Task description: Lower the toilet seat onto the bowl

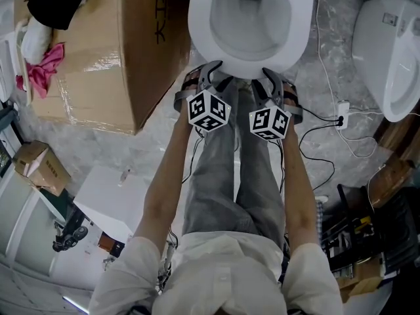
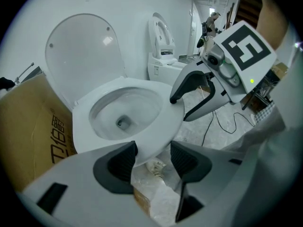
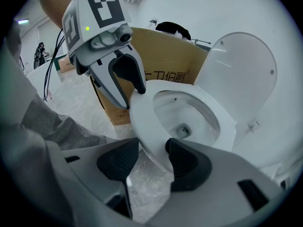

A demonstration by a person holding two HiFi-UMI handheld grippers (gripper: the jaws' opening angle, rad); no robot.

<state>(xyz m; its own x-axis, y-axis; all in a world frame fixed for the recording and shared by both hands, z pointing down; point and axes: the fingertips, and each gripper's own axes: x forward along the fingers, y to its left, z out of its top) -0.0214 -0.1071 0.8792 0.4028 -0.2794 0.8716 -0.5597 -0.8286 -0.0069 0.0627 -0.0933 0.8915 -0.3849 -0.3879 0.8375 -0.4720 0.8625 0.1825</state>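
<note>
The white toilet seat (image 1: pixel 202 37) lies flat on the bowl (image 1: pixel 249 18), seen from above at the top of the head view. Its lid (image 2: pixel 85 51) stands upright behind it. My left gripper (image 1: pixel 215 71) is at the seat's front rim, left of centre, jaws apart with the rim (image 2: pixel 158 126) between them. My right gripper (image 1: pixel 269 76) is at the front rim just right of it, also open across the rim (image 3: pixel 142 122). Each gripper shows in the other's view: the right gripper (image 2: pixel 180 109) and the left gripper (image 3: pixel 132 98) each have one finger above the rim and one below.
A large cardboard box (image 1: pixel 98 58) stands close on the toilet's left, with a pink cloth (image 1: pixel 42 67) on it. A second toilet (image 1: pixel 394 51) is at the right. Cables and a power strip (image 1: pixel 341 113) lie on the floor right of the person's legs (image 1: pixel 236 169).
</note>
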